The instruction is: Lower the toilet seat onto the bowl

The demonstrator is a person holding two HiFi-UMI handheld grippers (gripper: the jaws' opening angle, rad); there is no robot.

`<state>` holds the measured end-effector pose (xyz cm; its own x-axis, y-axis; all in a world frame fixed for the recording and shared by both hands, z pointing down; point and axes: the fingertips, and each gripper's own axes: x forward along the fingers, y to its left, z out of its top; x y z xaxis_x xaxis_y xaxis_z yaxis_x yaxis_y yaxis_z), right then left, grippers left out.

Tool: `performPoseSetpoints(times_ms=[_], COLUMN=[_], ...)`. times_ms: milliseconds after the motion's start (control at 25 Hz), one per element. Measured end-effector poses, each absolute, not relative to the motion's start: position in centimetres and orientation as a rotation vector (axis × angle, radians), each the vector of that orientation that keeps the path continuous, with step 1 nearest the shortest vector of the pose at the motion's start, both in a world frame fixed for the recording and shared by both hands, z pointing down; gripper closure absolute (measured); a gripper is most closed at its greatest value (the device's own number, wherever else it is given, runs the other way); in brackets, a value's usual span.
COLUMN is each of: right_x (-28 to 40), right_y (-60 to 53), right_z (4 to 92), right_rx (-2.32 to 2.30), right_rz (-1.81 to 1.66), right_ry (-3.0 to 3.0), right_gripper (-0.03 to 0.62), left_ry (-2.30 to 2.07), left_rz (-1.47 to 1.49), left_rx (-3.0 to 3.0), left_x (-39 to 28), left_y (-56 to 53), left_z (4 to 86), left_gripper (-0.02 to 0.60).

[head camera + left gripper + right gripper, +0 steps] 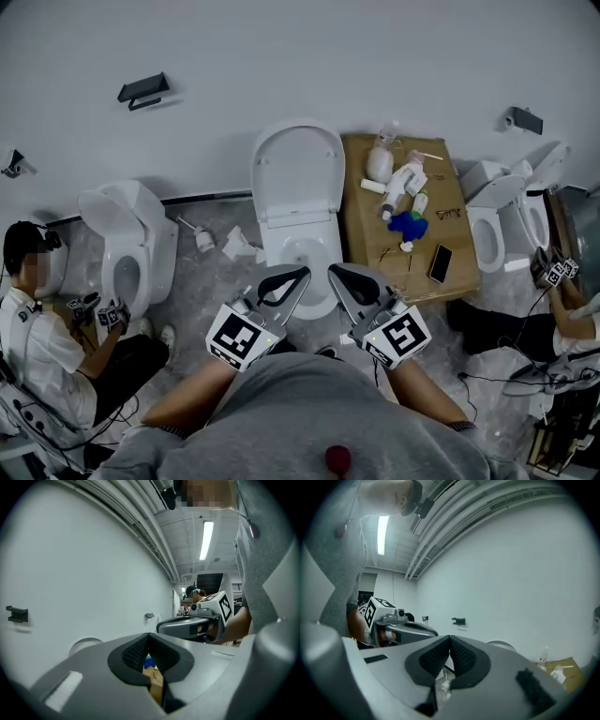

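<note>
Toilets stand in a row along a white wall, three in the head view: left toilet (131, 248), centre toilet, right toilet (502, 220). The centre toilet's seat (298, 173) stands upright against the wall, above the open bowl (305, 253).

Two grippers, left gripper (286, 284) and right gripper (352, 281), hang side by side just in front of the bowl, apart from the seat. Each gripper's own view shows its jaws closed tip to tip with nothing between them. Those views show wall, ceiling and a strip light (206, 540), but not the seat.

Only the head view shows all of the cardboard box (375, 253) just right of the centre toilet. White bottles (398, 178), a blue object (409, 225) and a phone (440, 263) lie on top of it. One person (37, 337) sits at the left edge; another's arm (572, 305) shows at the right edge.
</note>
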<state>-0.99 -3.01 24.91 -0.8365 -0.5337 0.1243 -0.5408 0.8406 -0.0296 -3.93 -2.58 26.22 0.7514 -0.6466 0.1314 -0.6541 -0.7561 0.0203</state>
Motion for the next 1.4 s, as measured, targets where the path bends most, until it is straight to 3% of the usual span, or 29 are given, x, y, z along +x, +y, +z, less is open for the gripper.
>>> performPoseSetpoints(times_ms=[1400], right_x=[-1.7], right_y=[-2.5], right_z=[26.3], right_rx=[0.874], right_rz=[0.135], right_ry=[-2.913], right_gripper=[0.58], left_ry=[-1.07], left_rz=[0.188], left_rx=[2.895], left_x=[-3.9], left_y=[-2.7], left_z=[27.4], left_gripper=[0.571])
